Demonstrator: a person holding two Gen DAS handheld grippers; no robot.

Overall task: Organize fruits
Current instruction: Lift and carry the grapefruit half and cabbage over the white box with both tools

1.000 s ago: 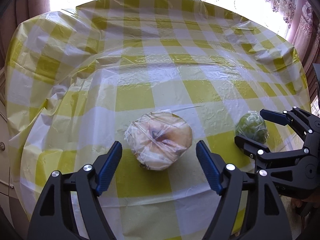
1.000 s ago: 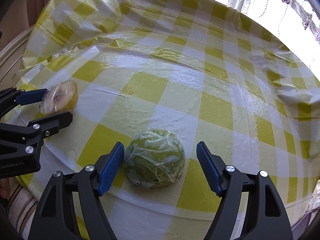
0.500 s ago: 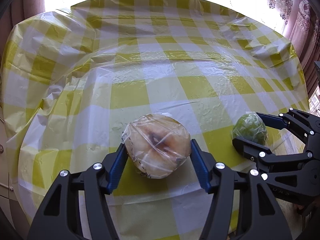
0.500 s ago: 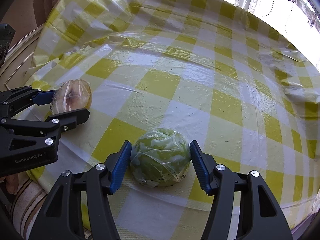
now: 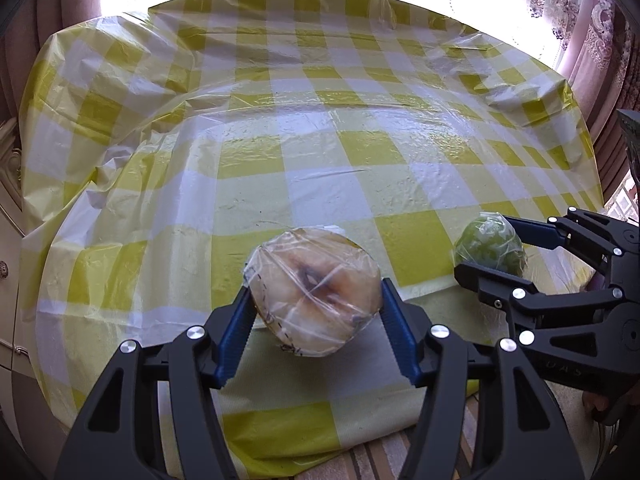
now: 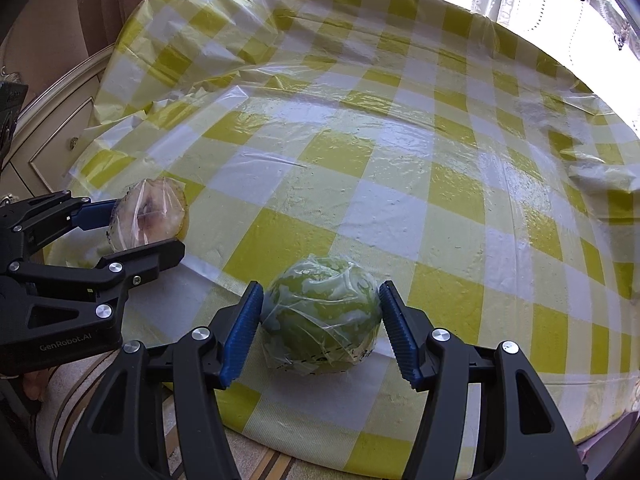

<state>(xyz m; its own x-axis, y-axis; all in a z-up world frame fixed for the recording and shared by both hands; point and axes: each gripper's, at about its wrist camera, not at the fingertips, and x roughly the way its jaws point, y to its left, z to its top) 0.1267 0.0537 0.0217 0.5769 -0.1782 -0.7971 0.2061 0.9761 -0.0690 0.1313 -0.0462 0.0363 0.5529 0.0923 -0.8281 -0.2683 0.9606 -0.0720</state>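
The left tool (image 5: pixel 316 320) is clamped on a pale cut fruit half (image 5: pixel 314 290) wrapped in cling film, raised over the near edge of the counter (image 5: pixel 320 168). The right tool (image 6: pixel 320 326) is clamped on a green cut fruit half (image 6: pixel 322 314), also film-wrapped, at that same near edge. Beyond both, the yellow-and-white checked plastic cloth (image 6: pixel 360 140) stretches toward bright curtained windows (image 5: pixel 560 8)

A counter (image 5: pixel 320 168) under a yellow-checked cloth (image 5: pixel 420 148). On it, near the front edge: a wrapped pale fruit (image 5: pixel 314 292) and a wrapped green fruit (image 5: pixel 490 248), well apart.
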